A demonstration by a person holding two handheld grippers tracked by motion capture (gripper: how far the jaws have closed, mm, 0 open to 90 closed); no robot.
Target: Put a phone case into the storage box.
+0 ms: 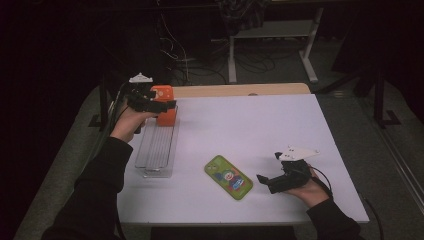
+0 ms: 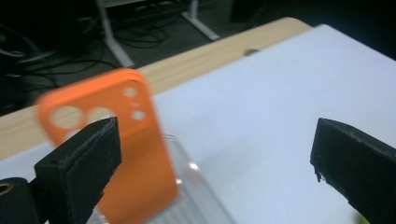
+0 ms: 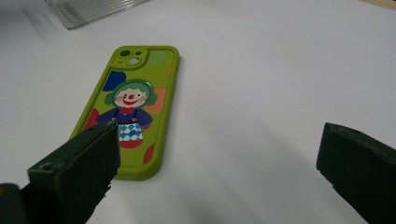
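Note:
An orange phone case [image 1: 165,111] stands upright at the far end of a clear ribbed tray [image 1: 156,150] on the left of the table. My left gripper [image 1: 159,101] is at that case with its jaws wide apart. In the left gripper view the orange case [image 2: 142,144] leans in the tray [image 2: 201,203] just beyond the left jaw, and nothing is clamped by the left gripper [image 2: 215,158]. A green phone case with a clown picture [image 1: 228,177] lies flat near the front. My right gripper [image 1: 267,167] is open just right of it. The green case [image 3: 135,102] lies ahead of the right gripper [image 3: 215,172], by its left jaw.
The white table top [image 1: 260,125] has a wooden strip [image 1: 240,90] along its far edge. Beyond it on the dark floor are desk legs [image 1: 310,55] and loose cables [image 1: 250,62]. The tray's near end [image 3: 88,9] shows at the top left of the right gripper view.

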